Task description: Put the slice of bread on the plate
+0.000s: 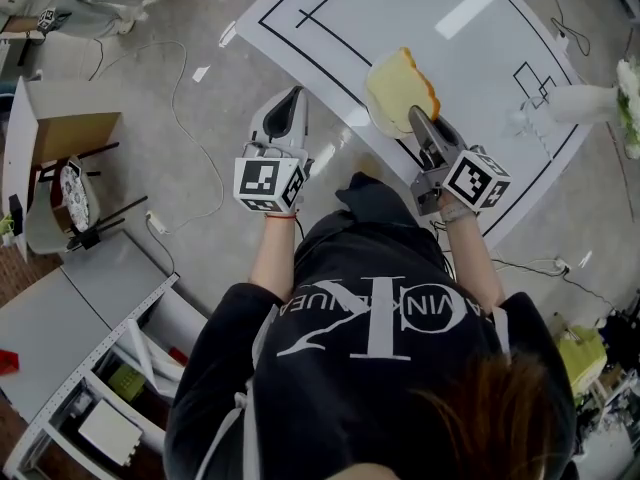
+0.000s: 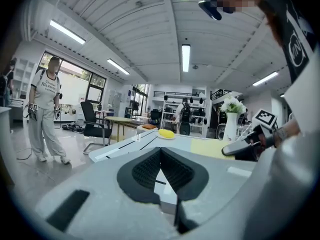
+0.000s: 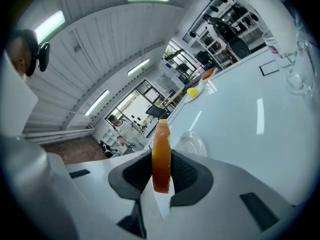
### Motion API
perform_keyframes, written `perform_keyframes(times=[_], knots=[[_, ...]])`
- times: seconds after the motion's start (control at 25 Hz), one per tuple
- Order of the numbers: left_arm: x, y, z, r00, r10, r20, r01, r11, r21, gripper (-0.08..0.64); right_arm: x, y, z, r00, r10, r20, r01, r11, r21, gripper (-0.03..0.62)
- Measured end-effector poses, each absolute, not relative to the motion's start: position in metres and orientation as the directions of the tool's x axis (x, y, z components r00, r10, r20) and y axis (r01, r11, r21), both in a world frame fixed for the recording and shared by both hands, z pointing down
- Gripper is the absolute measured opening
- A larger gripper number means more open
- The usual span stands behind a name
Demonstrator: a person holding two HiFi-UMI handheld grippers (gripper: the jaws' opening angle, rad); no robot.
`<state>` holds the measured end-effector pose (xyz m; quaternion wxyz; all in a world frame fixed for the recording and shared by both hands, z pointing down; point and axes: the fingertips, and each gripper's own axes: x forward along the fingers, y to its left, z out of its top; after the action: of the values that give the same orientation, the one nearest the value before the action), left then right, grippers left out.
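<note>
In the head view, my right gripper [image 1: 421,120] reaches over the near edge of the white table [image 1: 480,58], its jaws clamped on the slice of bread [image 1: 402,88]. The slice is held up off the table with its crust on the far side. The rim of a clear plate [image 1: 377,122] shows on the table just under the slice. My left gripper [image 1: 291,104] hovers just off the table's near edge. In the left gripper view, the left gripper [image 2: 160,156] has its ridged pads meeting at the tips with nothing between them, and the table [image 2: 150,143] stretches away beyond. In the right gripper view, the right gripper [image 3: 161,170] is partly closed, pinching the slice [image 3: 161,156] edge-on between its pads. The plate [image 3: 196,146] sits on the table [image 3: 250,109] just past the jaws.
</note>
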<state>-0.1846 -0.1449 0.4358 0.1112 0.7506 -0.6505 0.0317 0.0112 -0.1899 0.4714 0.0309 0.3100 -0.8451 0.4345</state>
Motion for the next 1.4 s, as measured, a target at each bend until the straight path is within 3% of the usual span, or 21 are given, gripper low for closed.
perform_keyframes(times=[0.4,0.8,0.96,1.12,1.4], knots=[[-0.175,-0.171,0.446,0.189,-0.96,0.205,-0.977,-0.163,0.14,0.011,0.027,-0.202,0.498,-0.777,-0.492,0.393,-0.546,0.216,-0.809,0.097],[-0.172,-0.185,0.444,0.219,-0.956,0.195,-0.971,-0.193,0.143,0.011,0.012,-0.201,0.5,-0.797,-0.488,0.355,-0.447,0.082,-0.891,0.094],[-0.175,-0.184,0.445,0.228,-0.952,0.204,-0.968,-0.198,0.154,0.011,0.01,-0.196,0.509,-0.77,-0.457,0.446,-0.546,0.111,-0.83,0.117],[-0.175,-0.188,0.447,0.253,-0.943,0.215,-0.961,-0.221,0.164,0.011,0.013,-0.194,0.517,-0.695,-0.434,0.573,-0.697,0.21,-0.685,0.214],[-0.172,-0.206,0.441,0.333,-0.918,0.215,-0.939,-0.302,0.165,0.011,0.02,-0.196,0.52,-0.573,-0.472,0.67,-0.819,0.32,-0.476,0.247]])
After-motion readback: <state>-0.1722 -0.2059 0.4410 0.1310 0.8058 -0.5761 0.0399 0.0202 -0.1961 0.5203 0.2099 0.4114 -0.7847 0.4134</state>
